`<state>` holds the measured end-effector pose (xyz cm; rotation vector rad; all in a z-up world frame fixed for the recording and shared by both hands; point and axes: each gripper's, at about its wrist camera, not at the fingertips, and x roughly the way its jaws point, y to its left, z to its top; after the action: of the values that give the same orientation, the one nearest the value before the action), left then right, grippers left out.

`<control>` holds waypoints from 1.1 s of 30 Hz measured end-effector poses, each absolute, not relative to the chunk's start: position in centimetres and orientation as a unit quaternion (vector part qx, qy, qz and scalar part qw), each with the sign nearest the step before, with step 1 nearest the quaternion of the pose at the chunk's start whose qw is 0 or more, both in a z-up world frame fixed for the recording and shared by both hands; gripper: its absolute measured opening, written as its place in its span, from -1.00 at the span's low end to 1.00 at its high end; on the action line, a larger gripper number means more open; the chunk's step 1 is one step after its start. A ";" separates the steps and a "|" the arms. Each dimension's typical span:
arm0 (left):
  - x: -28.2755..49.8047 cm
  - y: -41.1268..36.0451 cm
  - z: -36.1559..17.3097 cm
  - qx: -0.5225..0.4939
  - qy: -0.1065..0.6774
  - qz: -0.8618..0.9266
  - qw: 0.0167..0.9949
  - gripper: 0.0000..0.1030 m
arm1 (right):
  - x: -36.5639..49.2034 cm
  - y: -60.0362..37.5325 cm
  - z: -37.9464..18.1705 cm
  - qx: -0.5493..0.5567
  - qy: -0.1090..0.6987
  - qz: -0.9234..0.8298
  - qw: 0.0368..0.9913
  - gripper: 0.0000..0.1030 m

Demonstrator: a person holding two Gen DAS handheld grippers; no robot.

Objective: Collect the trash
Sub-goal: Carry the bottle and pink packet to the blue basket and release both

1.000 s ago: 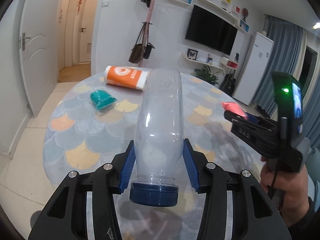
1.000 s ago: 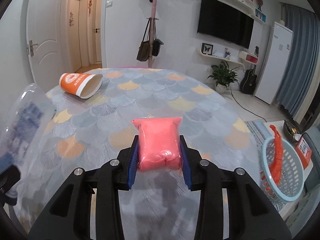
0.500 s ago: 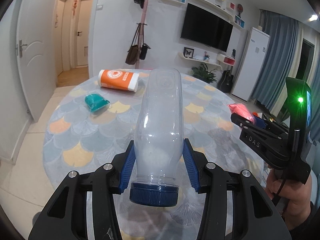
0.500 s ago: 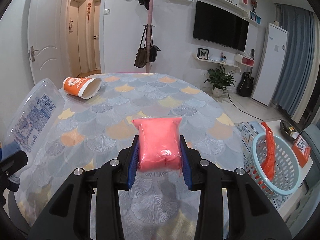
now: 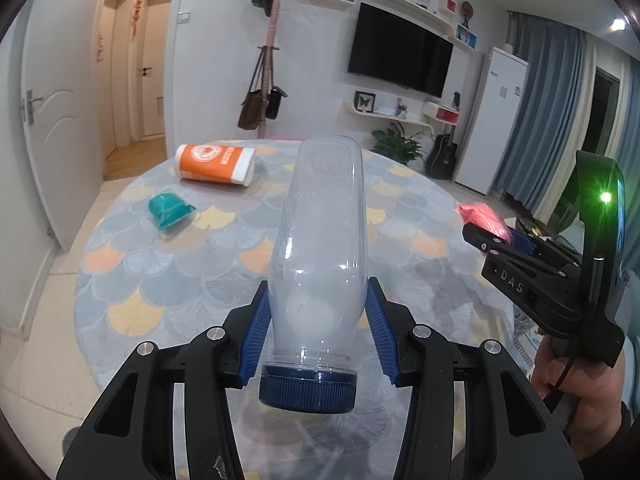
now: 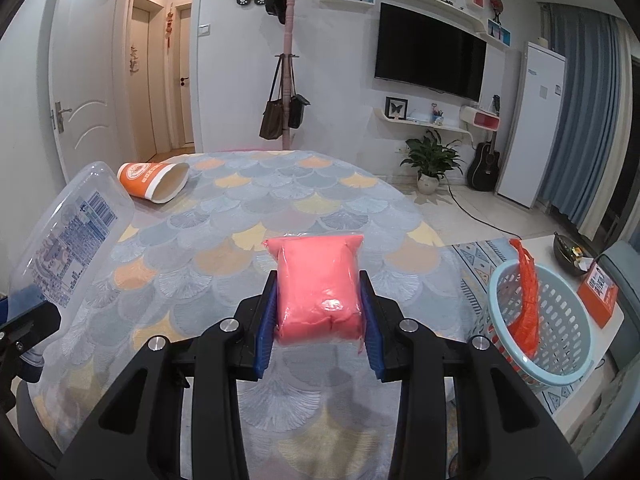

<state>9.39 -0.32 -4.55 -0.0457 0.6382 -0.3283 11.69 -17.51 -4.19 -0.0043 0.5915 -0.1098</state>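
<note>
Round scale-patterned desk [image 6: 320, 208] now farther below than a second ago: left claw [image 5: 318, 320] clamping clear bottle [image 5: 320, 240], right claw [image 6: 320, 312] clamping pink packet [image 6: 318, 284], laundry basket [image 6: 560, 364] nearer, likely drop-off next.

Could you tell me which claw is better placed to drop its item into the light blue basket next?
The right claw: holding the pink packet, it is nearer the basket at its right. The left claw, with the bottle, is farther.
</note>
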 end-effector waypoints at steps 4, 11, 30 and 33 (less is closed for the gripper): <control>9.5 -1.3 -4.6 -0.017 0.314 -0.165 0.935 -0.13 | 11.6 -18.5 -4.3 0.005 0.291 -0.059 0.955 -0.34; 9.9 -3.4 -4.7 -0.003 0.319 -0.176 0.931 -0.13 | 11.5 -20.7 -4.8 0.018 0.293 -0.074 0.953 -0.34; 10.8 -12.3 -4.3 0.043 0.317 -0.232 0.919 -0.13 | 9.9 -29.4 -5.6 0.070 0.275 -0.122 0.951 -0.34; 10.9 -13.9 -4.1 0.051 0.316 -0.243 0.916 -0.13 | 9.5 -30.9 -5.9 0.079 0.272 -0.132 0.950 -0.34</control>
<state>10.92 -13.86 -4.08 0.1048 0.6495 -0.5006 9.54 -30.88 -5.89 0.1616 0.5541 -0.2677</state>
